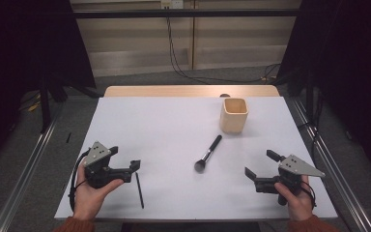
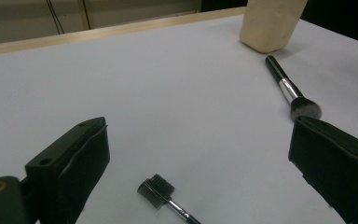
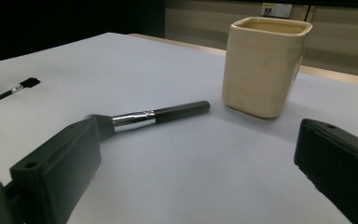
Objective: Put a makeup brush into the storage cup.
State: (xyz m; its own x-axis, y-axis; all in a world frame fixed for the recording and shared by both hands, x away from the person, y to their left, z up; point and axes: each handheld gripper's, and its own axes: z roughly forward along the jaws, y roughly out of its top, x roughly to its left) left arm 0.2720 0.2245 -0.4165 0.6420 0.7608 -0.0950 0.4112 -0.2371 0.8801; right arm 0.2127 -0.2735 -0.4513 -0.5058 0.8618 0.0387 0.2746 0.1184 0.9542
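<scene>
Both grippers are resting low near the front edge of the white desk (image 1: 174,121), jaws spread wide and holding nothing. The left gripper (image 1: 134,166) is sitting just beside the thin black brow brush with a comb head (image 1: 139,190), which is lying flat between its jaws in the left gripper view, likely the first pick. The right gripper (image 1: 256,169) is pointing toward the black-handled fluffy powder brush (image 1: 207,154), lying near the cream square ceramic cup (image 1: 234,115), standing upright, probably the holder for both
</scene>
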